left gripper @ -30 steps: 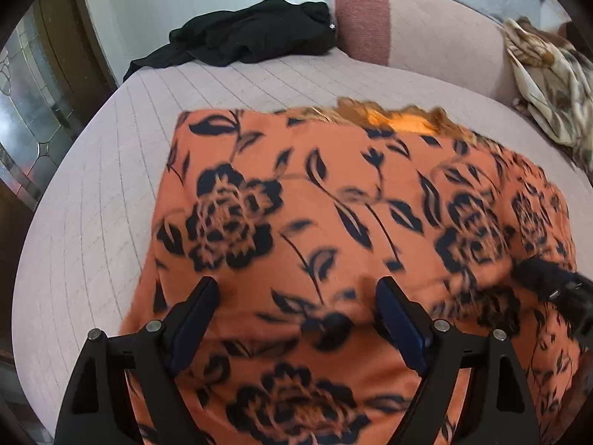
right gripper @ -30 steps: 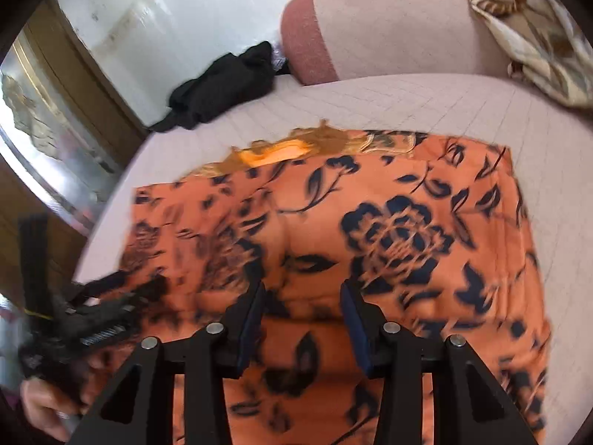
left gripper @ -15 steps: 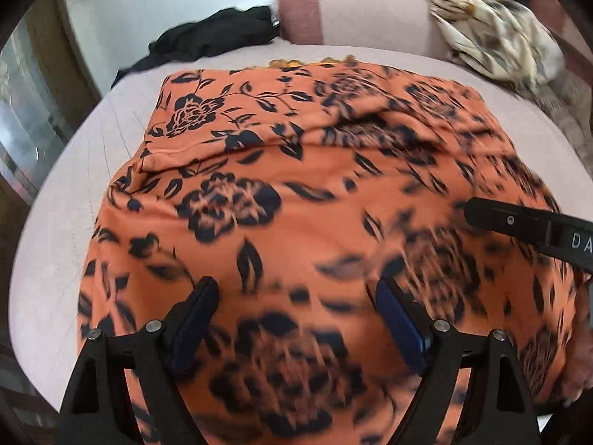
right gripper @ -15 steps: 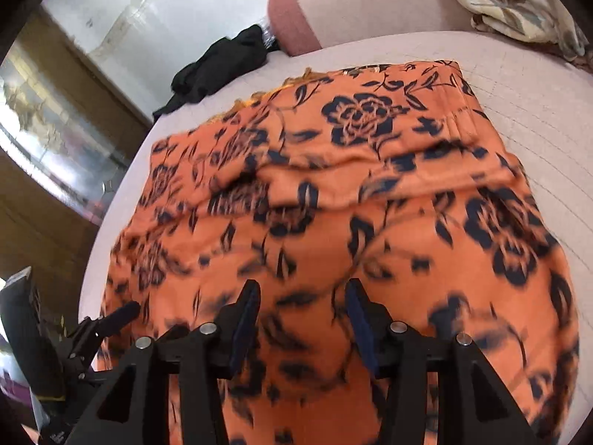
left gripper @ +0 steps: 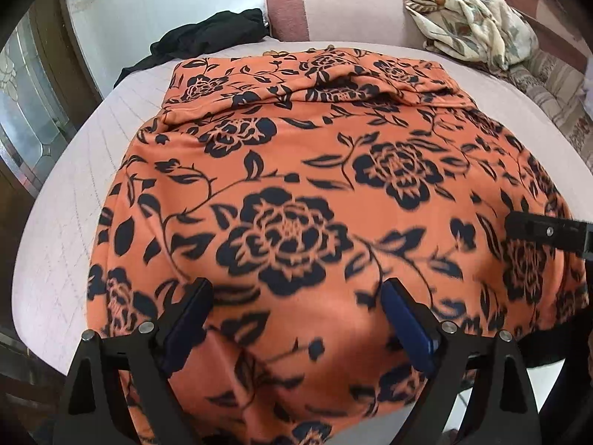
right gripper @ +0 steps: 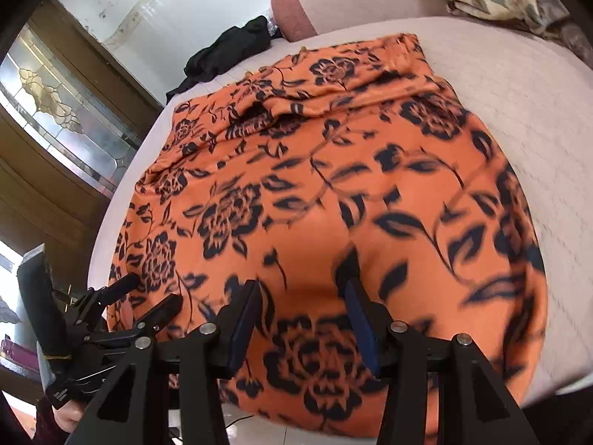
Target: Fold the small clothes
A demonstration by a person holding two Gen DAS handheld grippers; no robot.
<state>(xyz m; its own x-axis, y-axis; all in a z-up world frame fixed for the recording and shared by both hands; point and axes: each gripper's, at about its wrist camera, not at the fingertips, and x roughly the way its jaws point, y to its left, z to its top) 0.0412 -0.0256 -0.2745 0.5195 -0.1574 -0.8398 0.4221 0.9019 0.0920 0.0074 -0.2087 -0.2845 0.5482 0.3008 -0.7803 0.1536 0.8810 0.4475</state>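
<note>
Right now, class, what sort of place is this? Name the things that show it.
Probably a home bedroom or living room: an orange floral garment spread on a padded pink surface with a cushioned backrest, loose clothes heaped nearby, and a wooden door with leaded glass.

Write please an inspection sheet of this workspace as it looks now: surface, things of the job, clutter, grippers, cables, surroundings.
Surface: pale pink quilted bed cover, mostly covered.
Job's things: orange garment with black flower print, spread flat, far end folded over, near edge hanging over the bed's edge.
Clutter: crumpled black cloth at the far left; cream patterned cloth at the far right.
Grippers: left hand-held gripper above the garment, jaws opening, nothing held; right hand-held gripper open, nothing held.
Cables: nothing seen.
Surroundings: pink padded headboard, white wall, wooden door with patterned glass.
</note>
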